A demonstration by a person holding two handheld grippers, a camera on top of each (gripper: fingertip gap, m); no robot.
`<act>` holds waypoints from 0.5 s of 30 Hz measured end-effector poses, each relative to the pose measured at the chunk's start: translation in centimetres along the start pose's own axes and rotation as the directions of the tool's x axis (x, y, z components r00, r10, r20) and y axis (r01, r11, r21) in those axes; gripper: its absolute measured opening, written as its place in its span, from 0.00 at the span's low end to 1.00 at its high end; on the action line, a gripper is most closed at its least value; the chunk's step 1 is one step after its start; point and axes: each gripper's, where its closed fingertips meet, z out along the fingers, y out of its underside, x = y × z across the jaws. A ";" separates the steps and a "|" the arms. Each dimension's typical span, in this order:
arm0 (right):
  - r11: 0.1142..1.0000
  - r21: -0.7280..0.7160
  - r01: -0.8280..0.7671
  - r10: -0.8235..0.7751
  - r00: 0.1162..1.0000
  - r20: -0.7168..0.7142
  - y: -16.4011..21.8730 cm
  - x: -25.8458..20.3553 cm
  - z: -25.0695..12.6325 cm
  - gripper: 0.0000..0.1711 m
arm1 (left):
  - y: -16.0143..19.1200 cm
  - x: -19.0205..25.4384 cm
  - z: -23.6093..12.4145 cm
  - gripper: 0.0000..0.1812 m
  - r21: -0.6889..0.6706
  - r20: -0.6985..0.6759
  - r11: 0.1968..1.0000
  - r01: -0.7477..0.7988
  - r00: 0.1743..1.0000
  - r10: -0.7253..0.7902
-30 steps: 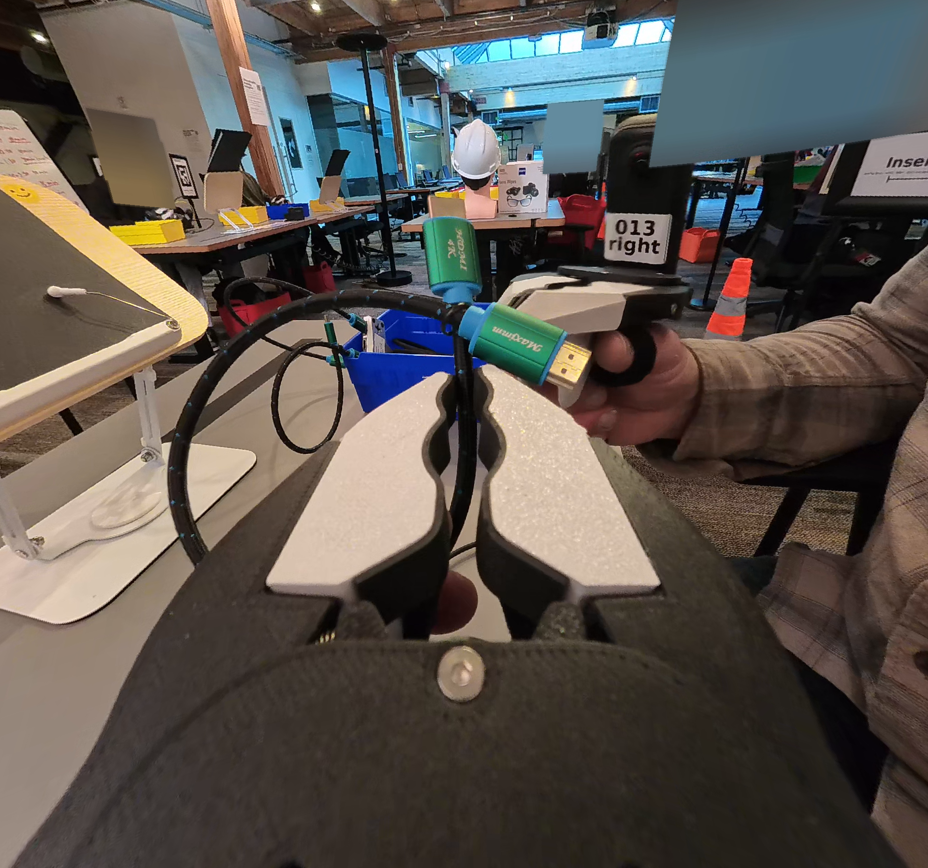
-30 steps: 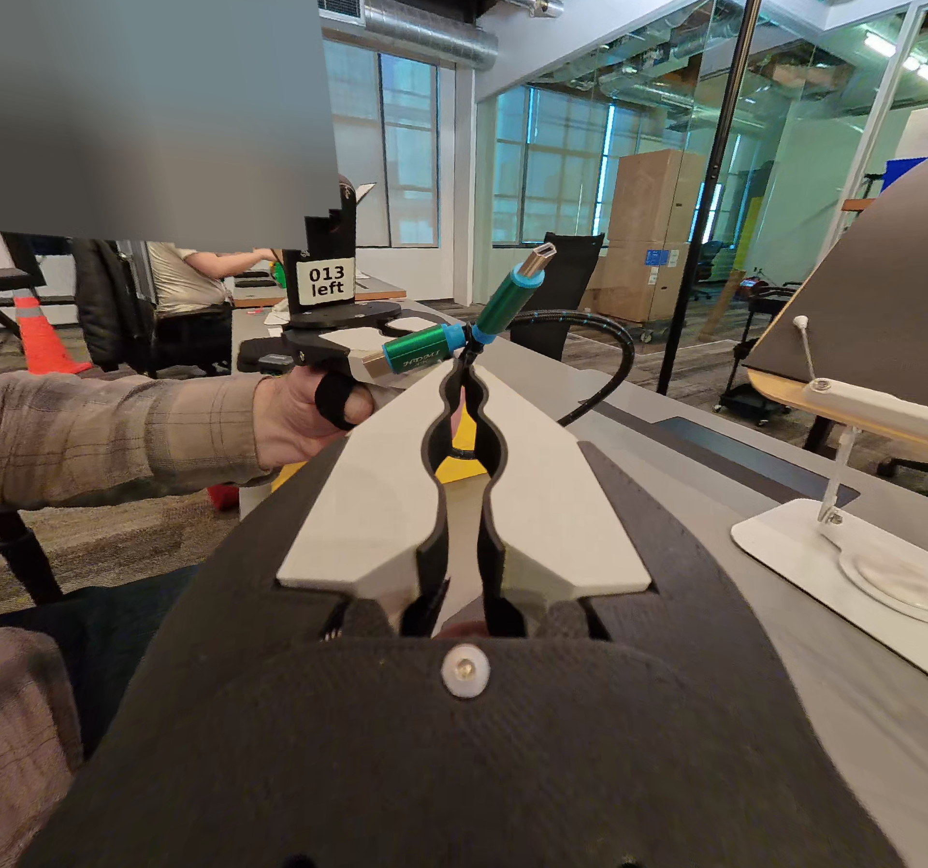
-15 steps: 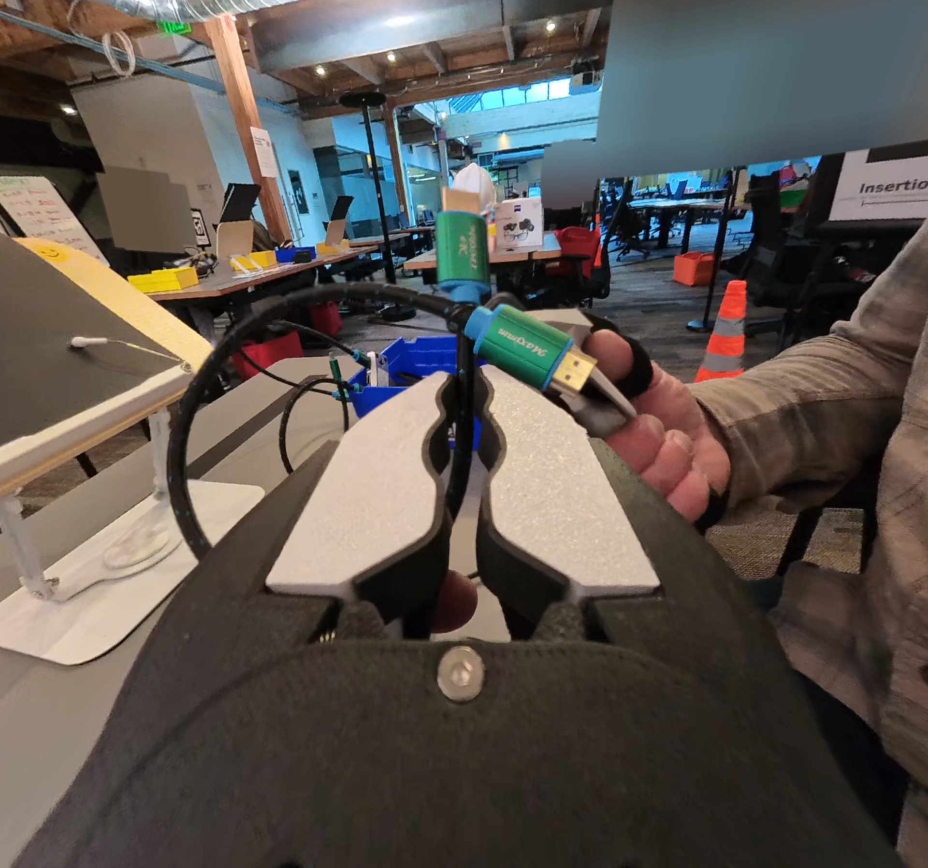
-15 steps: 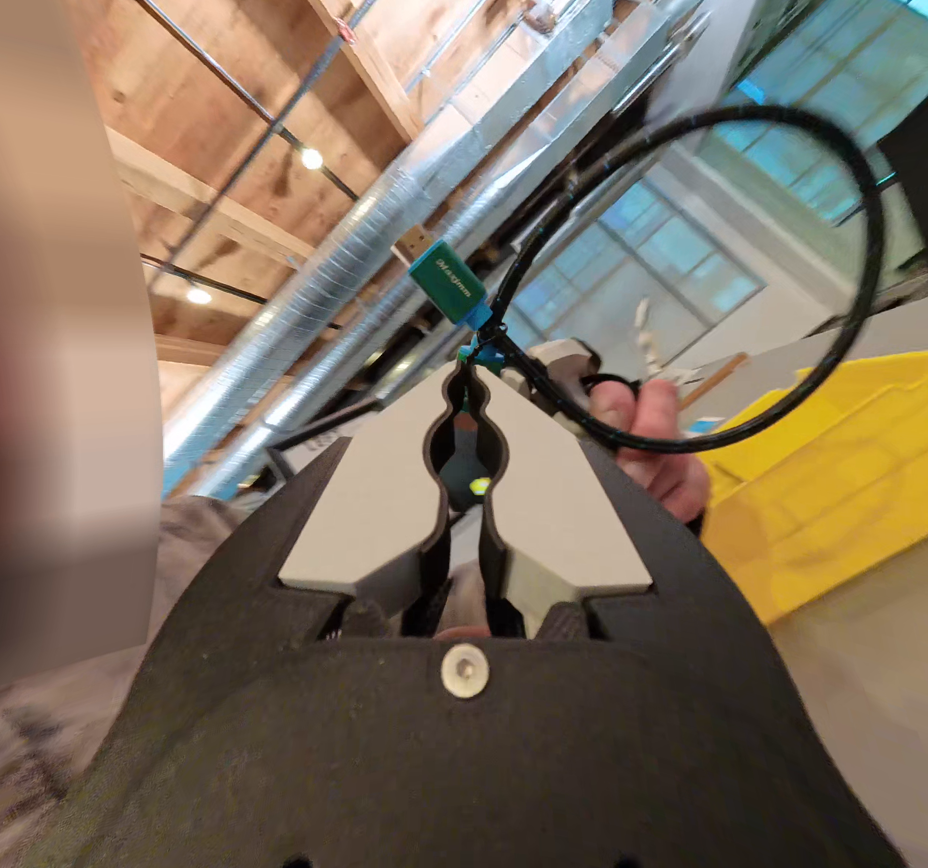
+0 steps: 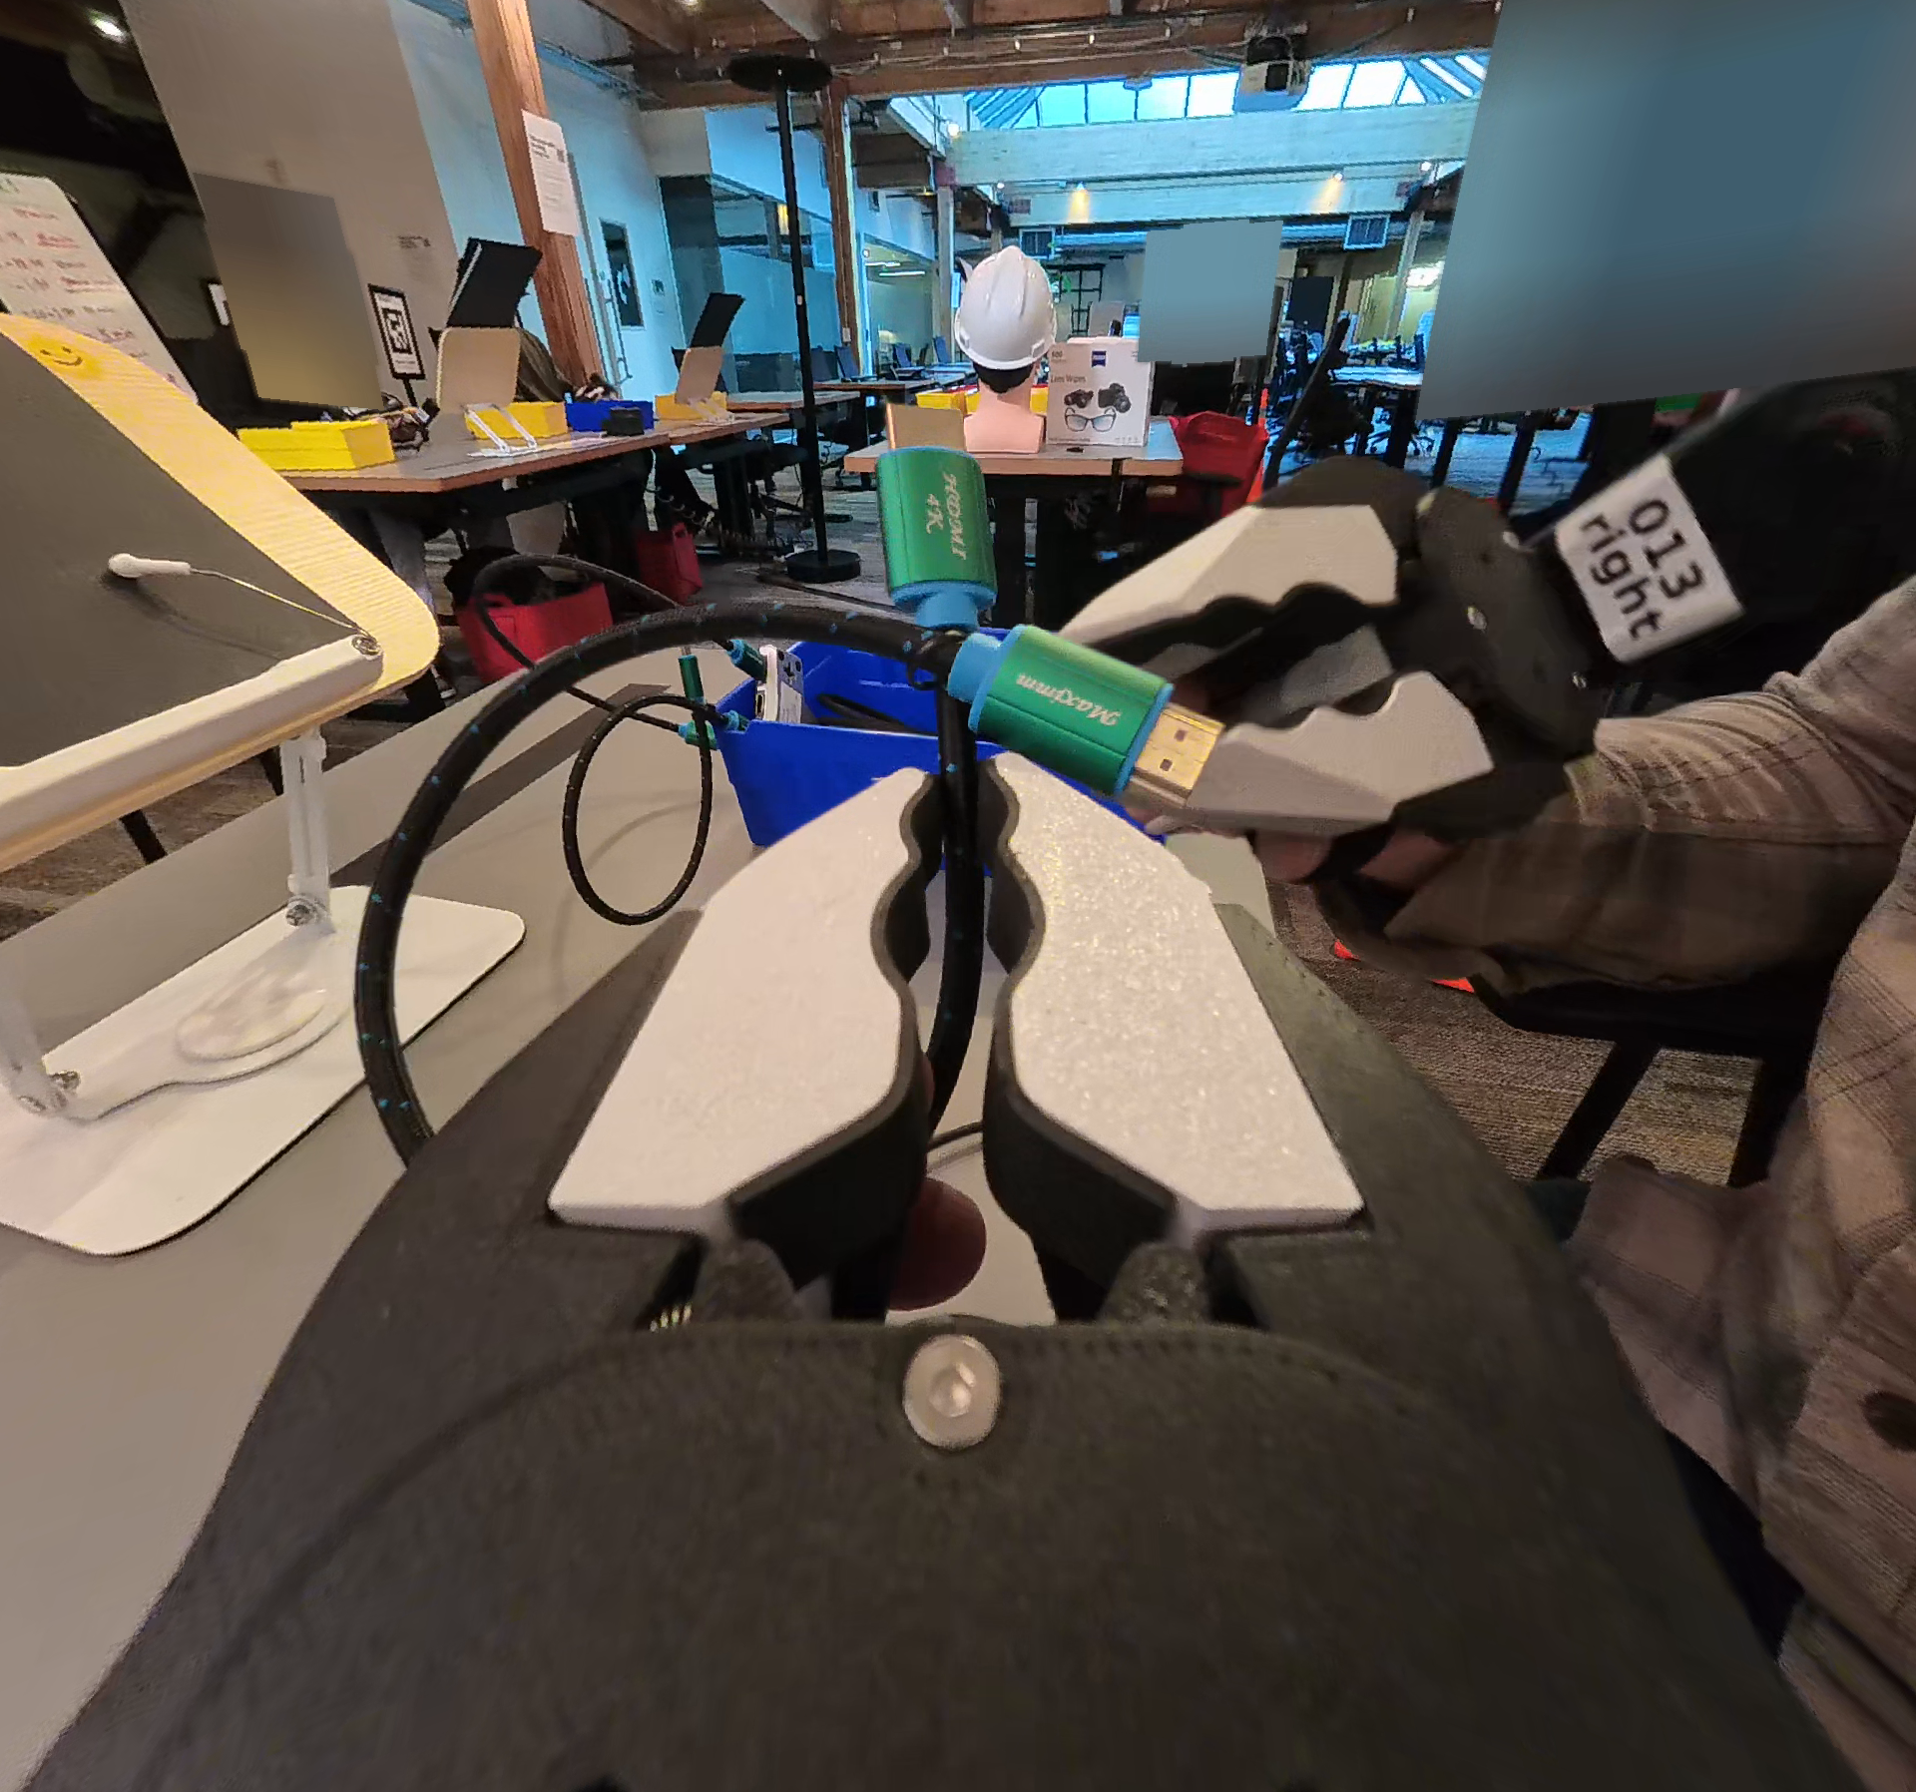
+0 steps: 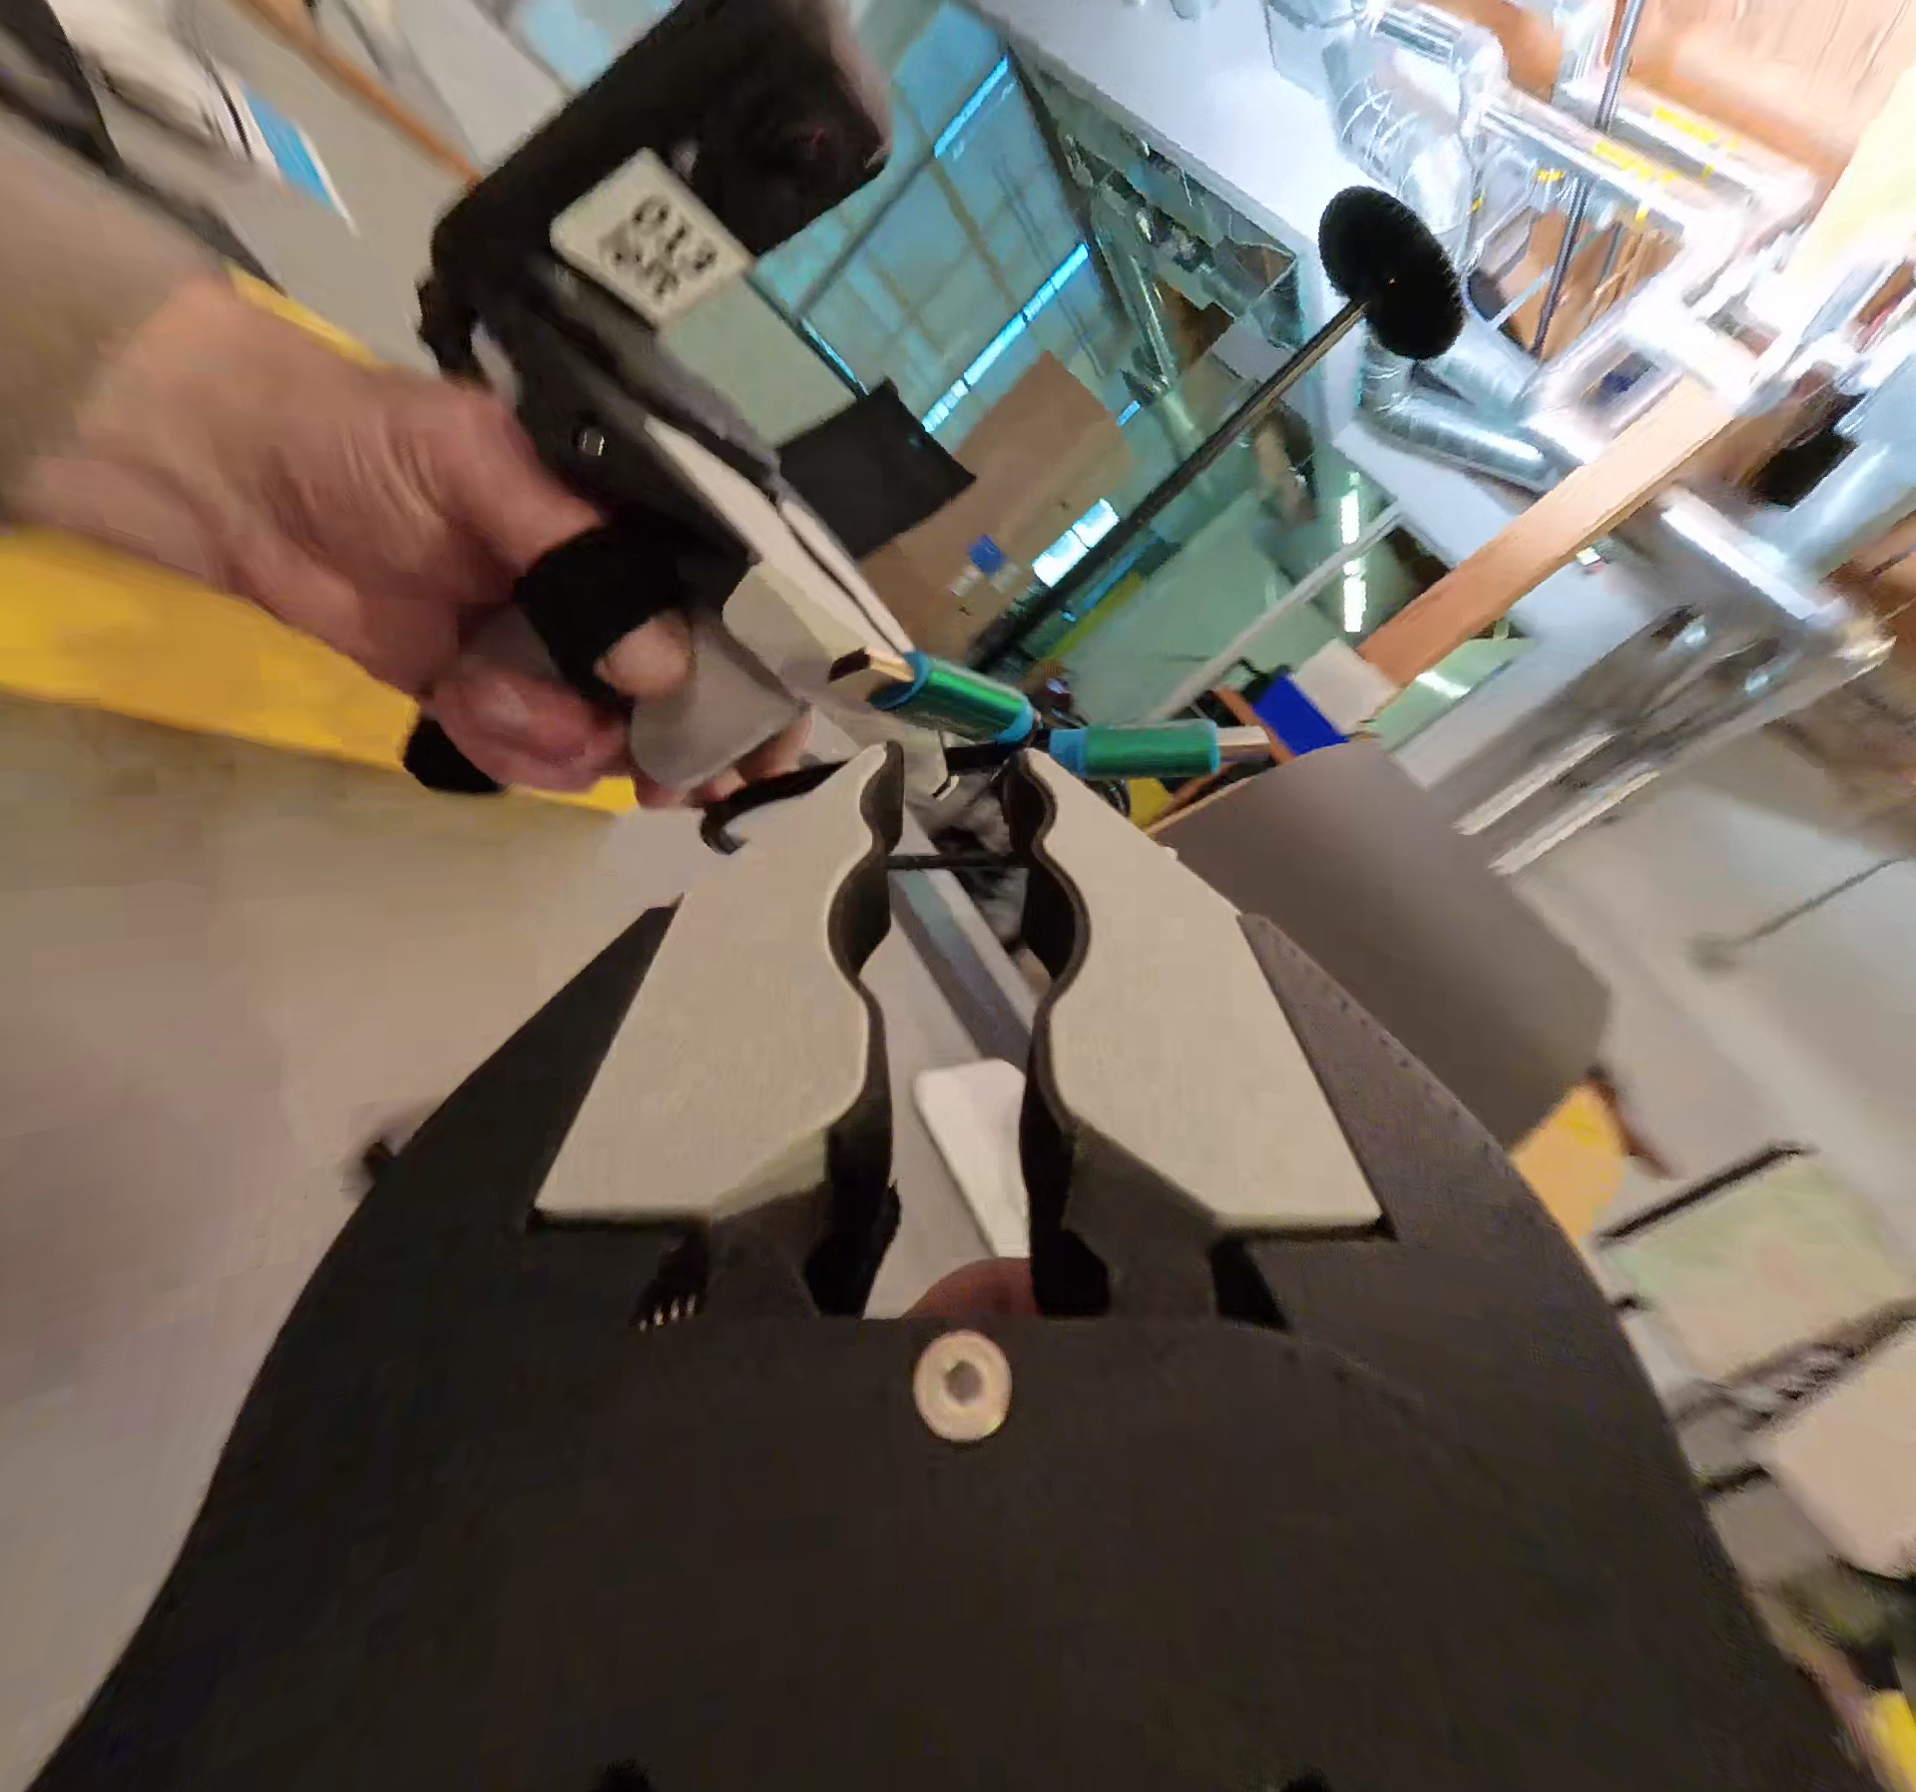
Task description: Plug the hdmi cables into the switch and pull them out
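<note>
HDMI cable (image 5: 394, 913), black braided with blue flecks and green metal plugs with blue collars, is held up in the air above the grey surface (image 5: 156, 1379), looped to the left. Left gripper (image 5: 959, 789): jaws nearly closed, pinching the cable's cord just below the two plugs. One green plug (image 5: 933, 529) stands upright above the tips; second green plug (image 5: 1068, 706) angles right, gold connector end pointing into the right gripper (image 5: 1203, 706). Right gripper's jaws are parted a little around that connector tip; can't tell if they touch it. Right wrist view is motion-blurred and tilted: its own jaws (image 6: 954, 768) show a clear gap with nothing gripped, both plugs just beyond the tips, left gripper and hand (image 6: 342, 540) behind them. Blue plastic bin (image 5: 829, 757) sits on the surface behind the cable, thinner black cable (image 5: 632, 809) hanging from it. White tablet stand (image 5: 259, 1017) at left.
</note>
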 end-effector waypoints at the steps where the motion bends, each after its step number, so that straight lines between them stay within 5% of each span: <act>1: 0.998 -0.020 0.058 -0.058 0.998 -0.018 0.3 -0.1 0.1 0.10 | 0.1 0.0 0.0 0.03 -0.002 0.000 1.000 0.001 1.000 -0.001; 7: 0.964 -0.098 0.247 -0.256 0.963 -0.090 1.1 0.3 0.2 0.07 | 0.3 0.2 0.2 0.03 -0.016 -0.008 1.000 0.003 1.000 -0.003; 15: 0.954 -0.114 0.278 -0.291 0.948 -0.124 1.2 0.7 0.2 0.01 | 0.3 0.4 0.2 0.03 -0.019 -0.013 1.000 0.006 1.000 -0.006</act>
